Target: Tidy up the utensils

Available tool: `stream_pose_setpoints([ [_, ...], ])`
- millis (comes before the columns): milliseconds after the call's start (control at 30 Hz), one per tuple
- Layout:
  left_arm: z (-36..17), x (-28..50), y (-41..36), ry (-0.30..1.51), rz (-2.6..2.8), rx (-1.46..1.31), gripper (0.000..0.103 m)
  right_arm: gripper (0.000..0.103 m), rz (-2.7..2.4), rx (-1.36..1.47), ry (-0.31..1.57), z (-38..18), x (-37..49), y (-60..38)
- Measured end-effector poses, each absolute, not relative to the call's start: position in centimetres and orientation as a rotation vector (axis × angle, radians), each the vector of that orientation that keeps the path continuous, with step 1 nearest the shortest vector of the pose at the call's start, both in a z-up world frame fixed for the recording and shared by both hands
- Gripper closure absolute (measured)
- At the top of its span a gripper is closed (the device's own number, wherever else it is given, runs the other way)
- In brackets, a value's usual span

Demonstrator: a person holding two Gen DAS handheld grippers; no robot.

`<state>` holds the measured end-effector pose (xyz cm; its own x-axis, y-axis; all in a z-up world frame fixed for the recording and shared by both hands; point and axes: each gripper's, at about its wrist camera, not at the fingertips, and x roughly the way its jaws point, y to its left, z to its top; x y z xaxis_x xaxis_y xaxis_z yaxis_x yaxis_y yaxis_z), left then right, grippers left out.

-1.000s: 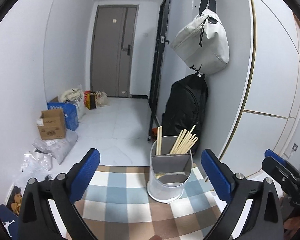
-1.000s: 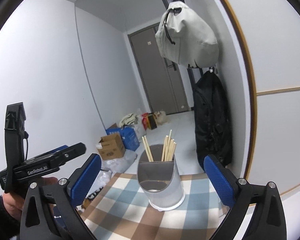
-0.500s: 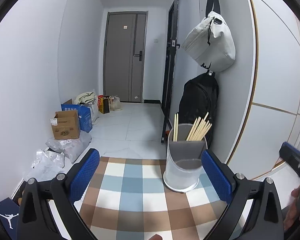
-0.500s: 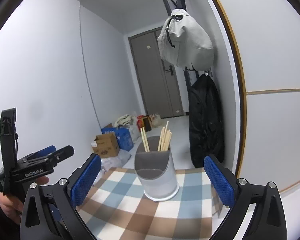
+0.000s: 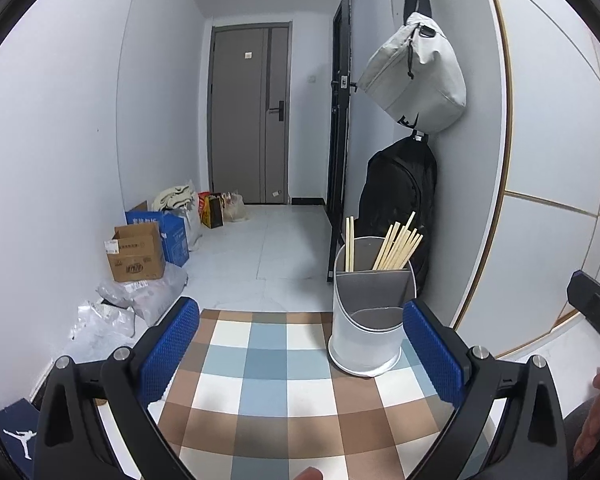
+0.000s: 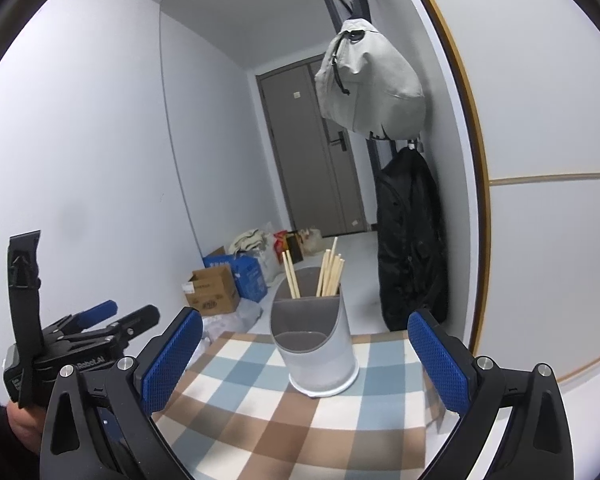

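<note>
So the biggest thing here is the bench (image 5: pixel 284 396), covered in a blue, brown and white checked cloth (image 6: pixel 260 420), with a hallway floor and a grey door (image 5: pixel 249 116) behind it. On the wall to the right hang a pale grey bag (image 5: pixel 414 76) and, under it, a black backpack (image 5: pixel 400 200). Down on the floor along the left wall there's a cardboard box (image 5: pixel 134 254), a blue box (image 5: pixel 164 232) and some plastic bags (pretty messy corner, honestly).

On the cloth, toward the far right side, stands the white holder (image 5: pixel 366 312) with a grey insert split into compartments. The front compartment looks empty from what I can see. The back ones hold the chopsticks (image 5: pixel 398 246): a pair standing nearly upright on the left, and a bigger bunch leaning right on the other side.

Left tool (image 5: pixel 300 356): blue pads wide apart, nothing between them, and its right pad sits just in front of the holder's lower right edge in the left wrist view. Right tool (image 6: pixel 306 360): also spread wide with nothing gripped, the holder framed between its pads. Can't tell if either one touches the holder.
</note>
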<state>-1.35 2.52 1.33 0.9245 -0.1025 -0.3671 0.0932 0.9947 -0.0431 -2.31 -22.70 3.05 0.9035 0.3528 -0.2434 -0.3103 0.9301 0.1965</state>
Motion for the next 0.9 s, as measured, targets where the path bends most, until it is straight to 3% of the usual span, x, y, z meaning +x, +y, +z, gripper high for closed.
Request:
stream_pose_setpoints([
  [900,1.23,-1.06,2.60,0.398,-0.092,-0.061,0.004,0.000,0.362,0.161,0.276,2.94,-2.40,-22.83],
])
